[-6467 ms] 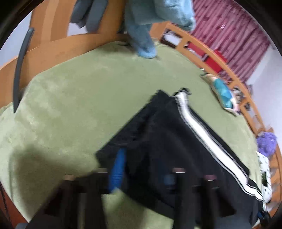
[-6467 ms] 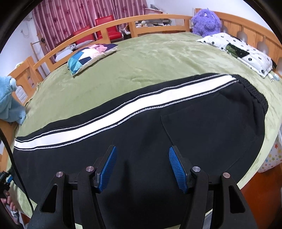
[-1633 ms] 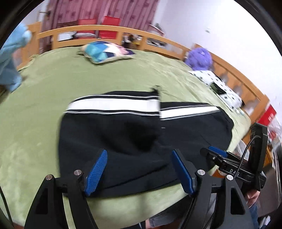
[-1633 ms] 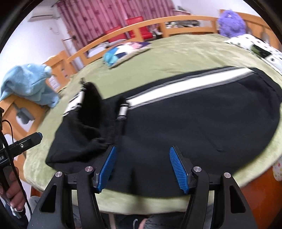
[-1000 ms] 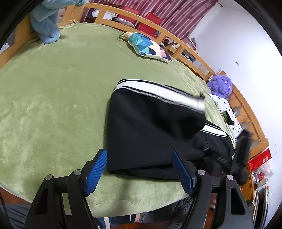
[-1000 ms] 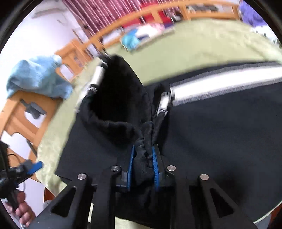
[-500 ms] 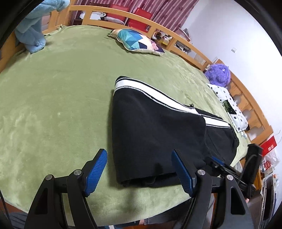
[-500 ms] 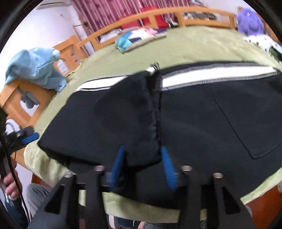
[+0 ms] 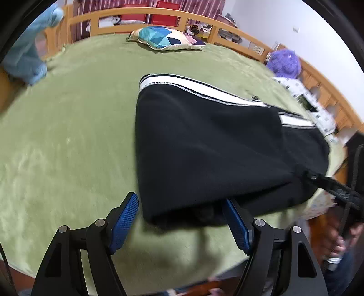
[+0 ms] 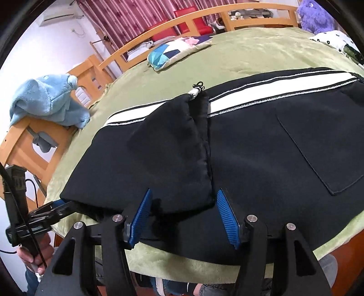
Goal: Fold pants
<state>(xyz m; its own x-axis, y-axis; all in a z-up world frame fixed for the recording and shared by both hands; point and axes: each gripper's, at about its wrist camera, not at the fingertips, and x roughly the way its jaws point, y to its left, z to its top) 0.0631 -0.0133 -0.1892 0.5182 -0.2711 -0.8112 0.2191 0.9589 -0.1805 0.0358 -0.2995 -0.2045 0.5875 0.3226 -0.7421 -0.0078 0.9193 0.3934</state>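
Even, bright indoor light fills both fisheye views, bending the bed rail (image 9: 159,11) at twelve o'clock, darkening the corners, blurring the left view's three o'clock edge, and leaving soft shadow beneath the pants (image 9: 204,148).

No readable txt, labels, brands or nos. in either view; nothing legible on anything in sight.
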